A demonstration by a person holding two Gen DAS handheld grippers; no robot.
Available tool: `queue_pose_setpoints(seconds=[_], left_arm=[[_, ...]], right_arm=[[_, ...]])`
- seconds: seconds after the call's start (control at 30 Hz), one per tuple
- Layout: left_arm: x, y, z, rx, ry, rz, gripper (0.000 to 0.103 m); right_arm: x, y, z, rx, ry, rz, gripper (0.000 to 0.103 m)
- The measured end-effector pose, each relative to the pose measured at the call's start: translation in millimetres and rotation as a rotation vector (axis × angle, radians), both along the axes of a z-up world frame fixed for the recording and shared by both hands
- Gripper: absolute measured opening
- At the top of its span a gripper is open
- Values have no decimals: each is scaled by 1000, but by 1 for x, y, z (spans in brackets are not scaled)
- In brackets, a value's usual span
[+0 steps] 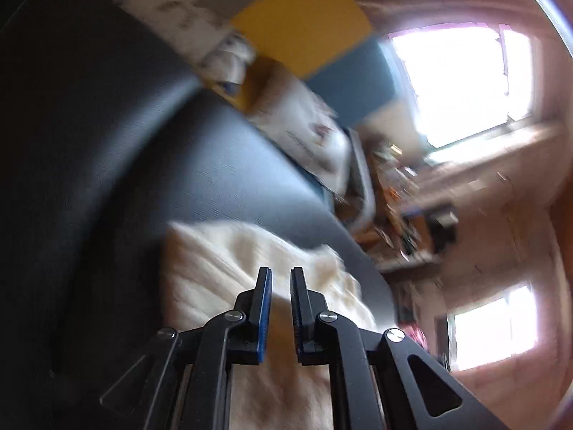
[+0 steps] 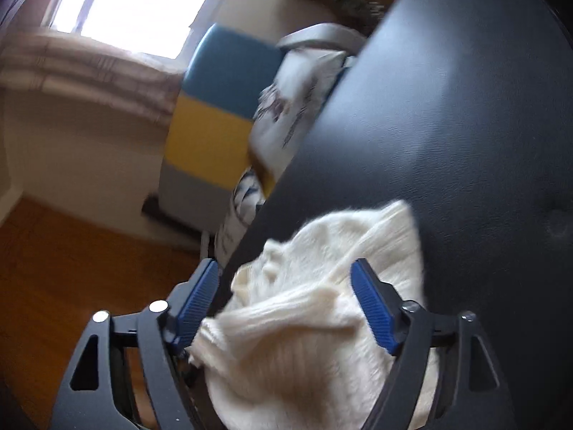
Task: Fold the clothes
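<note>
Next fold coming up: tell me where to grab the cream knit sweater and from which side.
Take the cream knit sweater by the raised ribbed fold lying between the open right gripper jaws. It stands bunched above the dark table, so it offers thickness to pinch. Come in low from the near edge, along the table. The flat far corner probably gives less to bite.

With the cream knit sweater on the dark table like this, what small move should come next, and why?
Probably bring the right gripper down and close it on the cream knit sweater. Its jaws stand wide apart with the bunched knit between them, pads not pressing. The left gripper is nearly shut, apparently empty, above the sweater on the dark table.
</note>
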State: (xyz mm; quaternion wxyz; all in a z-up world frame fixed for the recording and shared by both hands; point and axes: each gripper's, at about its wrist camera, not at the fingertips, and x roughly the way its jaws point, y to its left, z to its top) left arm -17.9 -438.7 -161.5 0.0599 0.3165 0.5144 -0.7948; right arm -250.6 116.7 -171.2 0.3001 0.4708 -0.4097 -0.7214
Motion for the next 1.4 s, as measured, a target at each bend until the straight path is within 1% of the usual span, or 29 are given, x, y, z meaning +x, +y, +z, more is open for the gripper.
queue_pose_setpoints(seconds=[0.07, 0.13, 0.23, 0.3, 0.43, 0.47, 0.5, 0.53, 0.63, 0.73, 0.8, 0.83, 0.9, 0.97, 1.07, 1.1, 1.23, 1.3, 1.33, 1.4], left_arm=[[-5, -6, -9, 10, -20, 11, 8], [-3, -10, -17, 4, -53, 27, 8], [6, -10, -17, -43, -73, 16, 9], [12, -7, -13, -97, -85, -9, 10], [30, 9, 7, -310, -131, -91, 12], [36, 14, 10, -353, -130, -113, 13], [43, 20, 16, -381, -112, -142, 17], [50, 25, 21, -410, -95, -170, 19], [68, 45, 37, -564, -62, -242, 22], [64, 56, 46, -673, -75, -278, 23], [56, 55, 46, -661, -64, -299, 23], [52, 55, 46, -649, -58, -310, 23], [41, 53, 45, -622, -57, -324, 23], [30, 51, 45, -613, -55, -340, 23], [8, 47, 42, -592, -53, -364, 23], [-1, 47, 40, -579, -54, -398, 23], [-32, 59, 37, -628, -74, -483, 23], [-42, 65, 33, -709, -115, -498, 23], [-48, 67, 28, -714, -135, -530, 23], [-53, 65, 23, -727, -162, -533, 23]], right_arm=[[-5, -3, -9, 65, -25, 11, 82], [-2, -3, -11, 83, -21, 19, 82], [7, 3, -1, 113, 34, 30, 82], [11, 4, 7, 185, 69, 53, 82], [28, -6, 27, 354, 168, 155, 82], [35, -9, 33, 394, 202, 179, 82], [42, -13, 39, 434, 236, 203, 82], [49, -15, 43, 461, 269, 229, 82], [72, -36, 55, 551, 384, 308, 82], [93, -55, 57, 670, 474, 358, 82], [103, -71, 57, 742, 521, 385, 82], [105, -76, 55, 764, 529, 392, 82], [106, -83, 49, 793, 527, 398, 82], [107, -90, 44, 822, 525, 404, 82], [106, -91, 40, 816, 515, 401, 82], [106, -92, 38, 819, 511, 406, 82], [107, -97, 28, 843, 493, 435, 82], [109, -100, 25, 862, 495, 446, 82], [110, -101, 23, 871, 496, 451, 82], [112, -103, 25, 884, 510, 460, 82]])
